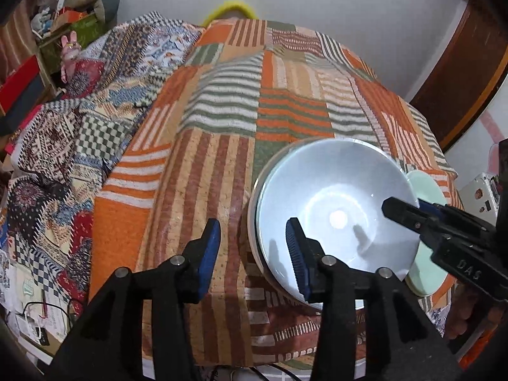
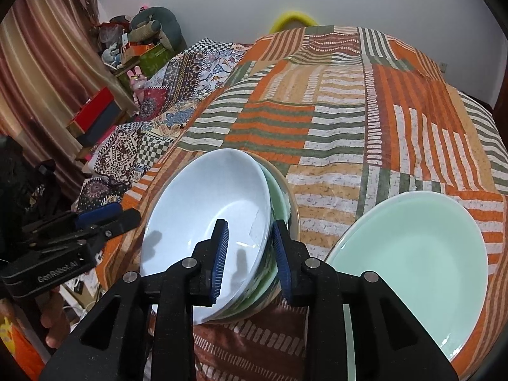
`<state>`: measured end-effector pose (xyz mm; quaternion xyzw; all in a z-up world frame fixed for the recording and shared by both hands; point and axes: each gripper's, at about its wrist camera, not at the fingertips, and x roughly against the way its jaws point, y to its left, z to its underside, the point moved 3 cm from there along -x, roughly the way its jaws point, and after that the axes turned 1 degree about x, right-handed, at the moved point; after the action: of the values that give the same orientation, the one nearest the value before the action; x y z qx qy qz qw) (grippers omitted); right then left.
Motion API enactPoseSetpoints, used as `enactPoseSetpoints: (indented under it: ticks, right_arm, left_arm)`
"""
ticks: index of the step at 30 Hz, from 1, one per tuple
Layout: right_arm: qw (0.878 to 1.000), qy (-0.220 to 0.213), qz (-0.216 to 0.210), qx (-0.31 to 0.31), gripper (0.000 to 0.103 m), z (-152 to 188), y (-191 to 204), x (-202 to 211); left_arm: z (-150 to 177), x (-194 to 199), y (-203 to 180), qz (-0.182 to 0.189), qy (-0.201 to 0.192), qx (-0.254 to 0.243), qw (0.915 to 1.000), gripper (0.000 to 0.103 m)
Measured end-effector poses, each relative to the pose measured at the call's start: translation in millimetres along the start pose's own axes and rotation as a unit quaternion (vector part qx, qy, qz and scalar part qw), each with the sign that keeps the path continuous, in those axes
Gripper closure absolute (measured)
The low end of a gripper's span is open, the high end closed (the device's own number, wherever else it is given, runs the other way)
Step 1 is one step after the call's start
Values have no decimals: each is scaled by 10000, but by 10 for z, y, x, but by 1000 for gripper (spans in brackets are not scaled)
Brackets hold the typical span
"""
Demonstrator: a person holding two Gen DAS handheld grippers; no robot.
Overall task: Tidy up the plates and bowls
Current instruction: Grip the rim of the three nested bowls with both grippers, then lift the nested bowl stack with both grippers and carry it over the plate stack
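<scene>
A white bowl [image 1: 333, 197] [image 2: 203, 209] sits nested in a pale green bowl [image 2: 281, 200] on the striped orange cloth [image 1: 197, 190]. My left gripper [image 1: 253, 250] [image 2: 117, 219] is open. The stack's near left rim lies between its blue pads, one over the cloth and one over the bowl's inside. My right gripper [image 2: 250, 254] [image 1: 408, 206] straddles the opposite rim, one pad inside the white bowl and one by the outer wall. A gap shows at the inner pad. A mint green plate [image 2: 412, 263] [image 1: 424, 273] lies flat just right of the stack.
The cloth covers a raised surface that drops off at the near edge. A patterned quilt [image 1: 73, 146] lies to the left, with boxes and soft toys [image 2: 139, 31] and a curtain [image 2: 38, 73] beyond. A dark wooden door [image 1: 470, 73] is at the right. A hand [image 2: 54, 327] holds the left gripper.
</scene>
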<state>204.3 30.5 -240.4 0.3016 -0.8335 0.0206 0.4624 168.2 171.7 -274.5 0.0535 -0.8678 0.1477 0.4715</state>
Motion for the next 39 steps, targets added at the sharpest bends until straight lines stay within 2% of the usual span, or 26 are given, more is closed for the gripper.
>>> enactPoseSetpoints:
  ticks: [4,5,7,8,19,21,25,27,33,39]
  right_arm:
    - [9999,-28,98,69,75,18,9,50]
    - [9996,-98,252,125,72,18,10,83]
    - [9984,-304,425,210,57,17,9,162]
    - [9985,-338,396,184,56,18,-7,182]
    - [9995,159,-29,-283,56,97,-114,-155]
    - [9994,182,-27,-306,57,93,-121,-200]
    - [9992,195,11,-349,68,87,-158,-238]
    - [9991,197,-22,-378,71,96,-187,-247]
    - [9994,194,195,-221,71,106,-138,-252]
    - [9989,282,144,-357,71,89,-176,-239]
  left_arm:
    - [42,-94,-36,101,125,-35,9999,60]
    - [46,-103,-47,116,125,-50,9998,60]
    - [48,-115,-75,165,119,-98,9997,60]
    - [46,-119,-84,170,113,-108,9997,60]
    - [-11,-301,-65,236,190,-47,9995,61]
    - [-4,-346,-77,242,214,-72,9995,62]
    - [-2,-409,-75,164,189,-126,9996,67]
    - [-6,-415,-62,214,184,-99,9996,67]
    - [5,-387,-80,165,191,-72,9997,67]
    - [32,-316,-125,30,170,-94,9998,67]
